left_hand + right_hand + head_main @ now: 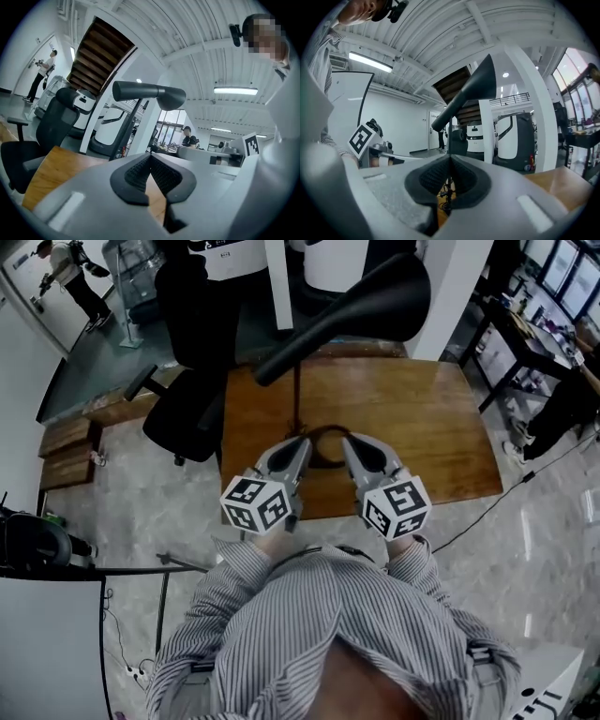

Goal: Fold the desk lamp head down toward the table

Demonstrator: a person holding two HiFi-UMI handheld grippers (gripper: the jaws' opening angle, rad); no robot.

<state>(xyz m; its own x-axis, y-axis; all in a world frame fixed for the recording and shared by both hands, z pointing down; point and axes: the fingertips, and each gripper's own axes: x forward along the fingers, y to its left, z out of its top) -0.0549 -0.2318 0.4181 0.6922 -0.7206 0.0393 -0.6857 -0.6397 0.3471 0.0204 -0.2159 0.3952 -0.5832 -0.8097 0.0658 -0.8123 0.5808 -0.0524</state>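
Observation:
A black desk lamp stands on the wooden table (422, 427). Its cone-shaped head (375, 296) is raised high on a thin upright stem (297, 390) above a ring base (328, 460). My left gripper (305, 441) and right gripper (346, 439) hover side by side over the table's near edge, just short of the base. Both are shut with nothing between the pads. The left gripper view has the lamp head (150, 93) lying level above the closed left gripper (151, 157). Beyond the closed right gripper (451, 160), the right gripper view shows the lamp's cone (476, 86) overhead.
A black office chair (187, 399) stands at the table's left side. Wooden boxes (66, 451) lie on the floor further left. A cable (487, 507) runs across the floor at the right, near a dark desk (525, 334). A person (70, 277) stands far off.

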